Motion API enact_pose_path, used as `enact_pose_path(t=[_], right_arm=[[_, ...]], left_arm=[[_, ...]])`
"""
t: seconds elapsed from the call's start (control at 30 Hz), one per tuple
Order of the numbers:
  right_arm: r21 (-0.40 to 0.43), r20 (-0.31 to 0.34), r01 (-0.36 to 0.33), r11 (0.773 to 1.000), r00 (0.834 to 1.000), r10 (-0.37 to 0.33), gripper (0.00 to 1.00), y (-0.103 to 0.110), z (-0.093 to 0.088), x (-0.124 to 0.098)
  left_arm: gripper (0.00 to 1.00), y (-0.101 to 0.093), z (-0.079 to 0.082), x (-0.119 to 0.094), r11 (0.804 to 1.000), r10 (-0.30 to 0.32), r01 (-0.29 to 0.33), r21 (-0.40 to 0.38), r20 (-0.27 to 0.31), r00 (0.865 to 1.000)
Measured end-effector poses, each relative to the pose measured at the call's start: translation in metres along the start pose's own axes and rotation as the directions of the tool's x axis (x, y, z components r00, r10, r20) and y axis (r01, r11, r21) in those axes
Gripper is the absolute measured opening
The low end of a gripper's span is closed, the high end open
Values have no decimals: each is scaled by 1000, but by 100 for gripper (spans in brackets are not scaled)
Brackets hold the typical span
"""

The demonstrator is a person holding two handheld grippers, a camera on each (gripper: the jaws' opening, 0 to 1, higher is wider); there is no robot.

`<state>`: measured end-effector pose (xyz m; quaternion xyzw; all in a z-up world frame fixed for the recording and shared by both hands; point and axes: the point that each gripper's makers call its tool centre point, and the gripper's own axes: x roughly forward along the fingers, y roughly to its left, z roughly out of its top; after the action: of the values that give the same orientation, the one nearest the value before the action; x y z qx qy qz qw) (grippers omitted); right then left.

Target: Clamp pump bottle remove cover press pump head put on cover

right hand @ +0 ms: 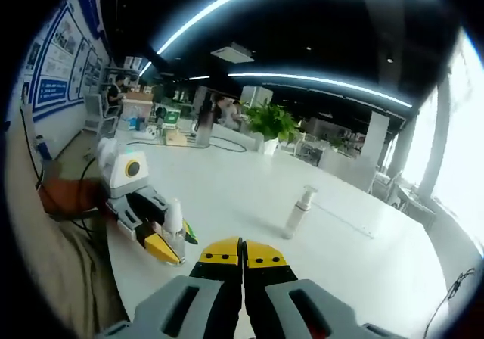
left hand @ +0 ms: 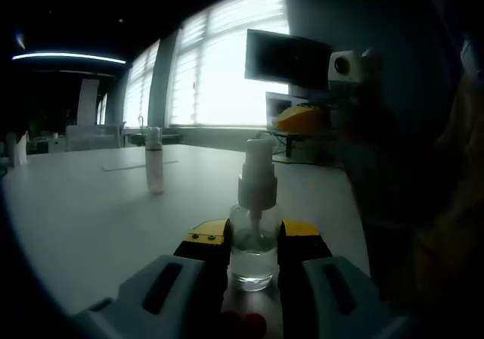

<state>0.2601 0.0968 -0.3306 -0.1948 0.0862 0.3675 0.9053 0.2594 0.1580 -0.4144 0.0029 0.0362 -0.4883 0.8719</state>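
A: What carries everything?

B: A broad white desk (left hand: 91, 218). In the right gripper view it runs far back toward a potted plant (right hand: 274, 123); in the left gripper view a dark monitor (left hand: 286, 57) stands by its far edge, against bright windows.

A: And the left gripper?

B: The left gripper (left hand: 253, 242) has its yellow-tipped jaws drawn in narrow against the clear base of the pump bottle (left hand: 255, 218), one jaw on each side, touching it. The bottle stands upright on the desk, near the edge closest to the person, its white pump head bare at the top. The right gripper view shows the same clamp from the side: left gripper (right hand: 151, 229) around the pump bottle (right hand: 173, 225), close to the desk's near edge.

A: The right gripper?

B: The right gripper (right hand: 243, 254) has its jaws pressed together, tip against tip, with nothing between them. It sits above the desk, just beside the clamped bottle and apart from it.

A: Anything smaller?

B: A second bottle (right hand: 298, 212), slim, upright, capped, out toward the middle of the desk, well apart from both grippers. In the left gripper view it is the second bottle (left hand: 154, 160) behind and to the left.
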Motion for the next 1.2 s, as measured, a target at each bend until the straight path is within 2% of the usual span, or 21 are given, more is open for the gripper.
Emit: enact_pose_path(t=[0.4, 0.57, 0.9, 1.2], right_arm=[[-132, -85, -86, 987, 994, 75, 0, 16, 23, 3], [-137, -107, -124, 983, 988, 110, 0, 16, 31, 5], [-151, -181, -210, 966, 967, 182, 0, 25, 40, 10], [-220, -264, -291, 931, 937, 230, 0, 36, 54, 19]], left_arm=[[16, 1, 0, 0, 1000, 1, -1, 3, 0, 1000], [16, 2, 0, 0, 1000, 2, -2, 1, 0, 1000], [16, 2, 0, -1, 1000, 1, -1, -2, -1, 1000], [16, 2, -1, -1, 1000, -1, 1, -4, -1, 1000]])
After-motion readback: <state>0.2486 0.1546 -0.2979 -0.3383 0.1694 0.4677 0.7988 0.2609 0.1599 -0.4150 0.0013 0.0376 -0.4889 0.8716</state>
